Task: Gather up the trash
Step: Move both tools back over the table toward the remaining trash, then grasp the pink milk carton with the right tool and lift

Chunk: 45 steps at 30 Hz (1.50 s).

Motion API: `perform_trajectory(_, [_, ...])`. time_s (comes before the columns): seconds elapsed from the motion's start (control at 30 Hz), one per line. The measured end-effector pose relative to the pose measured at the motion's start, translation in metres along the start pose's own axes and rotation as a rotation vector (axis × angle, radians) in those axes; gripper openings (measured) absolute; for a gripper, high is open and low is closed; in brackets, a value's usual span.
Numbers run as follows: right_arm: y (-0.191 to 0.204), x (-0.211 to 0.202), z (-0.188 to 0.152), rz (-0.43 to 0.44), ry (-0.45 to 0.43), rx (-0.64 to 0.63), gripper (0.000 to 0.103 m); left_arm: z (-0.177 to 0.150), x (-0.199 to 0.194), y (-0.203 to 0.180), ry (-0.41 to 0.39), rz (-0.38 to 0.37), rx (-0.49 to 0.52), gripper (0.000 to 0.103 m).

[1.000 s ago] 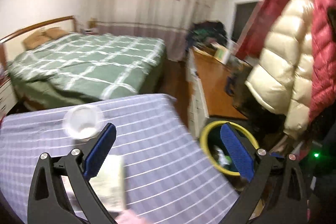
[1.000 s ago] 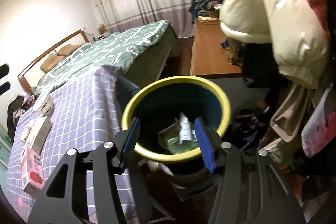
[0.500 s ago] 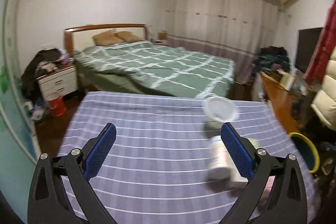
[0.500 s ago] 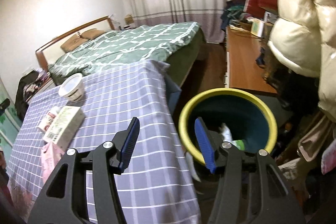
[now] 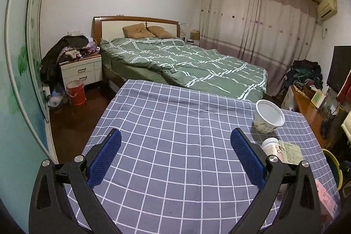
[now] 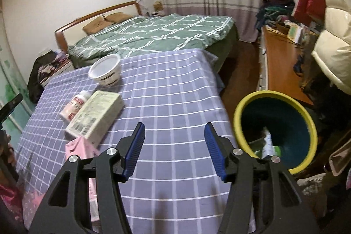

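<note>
1. The left gripper [image 5: 175, 155] is hovering over the checked tablecloth [image 5: 175, 124], its blue pads standing wide apart with only bare cloth between them.
2. Beside its right finger, a small labelled bottle [image 5: 272, 147] is lying on its side against a flat printed carton [image 5: 290, 151], and beyond them a white tub [image 5: 268, 116] is standing upright near the table's far corner.
3. From the right wrist view, the same tub [image 6: 106, 72], bottle [image 6: 75, 106] and carton [image 6: 96, 115] are lying left of the right gripper [image 6: 174, 142], with a pink packet [image 6: 82, 147] touching the carton's near end.
4. The right gripper is also carrying nothing, its jaws standing apart over empty cloth.
5. At far right, the yellow-rimmed bin [image 6: 274, 133] is standing beside the table edge, with wrappers already lying in it.
6. The collecting appears to be mid-way, between items: both grippers look to be lining up on the remaining pile.
7. The next move likely calls for one gripper to swing to the carton or bottle, straddle it squarely and close before carrying it to the bin.
</note>
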State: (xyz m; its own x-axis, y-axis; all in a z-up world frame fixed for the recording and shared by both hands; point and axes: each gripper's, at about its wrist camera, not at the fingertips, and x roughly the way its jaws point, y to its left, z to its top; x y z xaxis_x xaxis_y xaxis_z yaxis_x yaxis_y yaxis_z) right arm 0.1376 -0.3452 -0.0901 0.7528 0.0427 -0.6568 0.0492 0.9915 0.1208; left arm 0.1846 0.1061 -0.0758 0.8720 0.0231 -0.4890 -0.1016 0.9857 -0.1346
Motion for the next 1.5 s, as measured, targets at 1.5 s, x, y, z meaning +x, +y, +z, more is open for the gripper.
perform_trajectory(1.5, [0.101, 0.01, 0.009, 0.346, 0.254, -0.338, 0.037, -0.006, -0.003, -0.018, 0.016, 0.007, 0.035, 0.098])
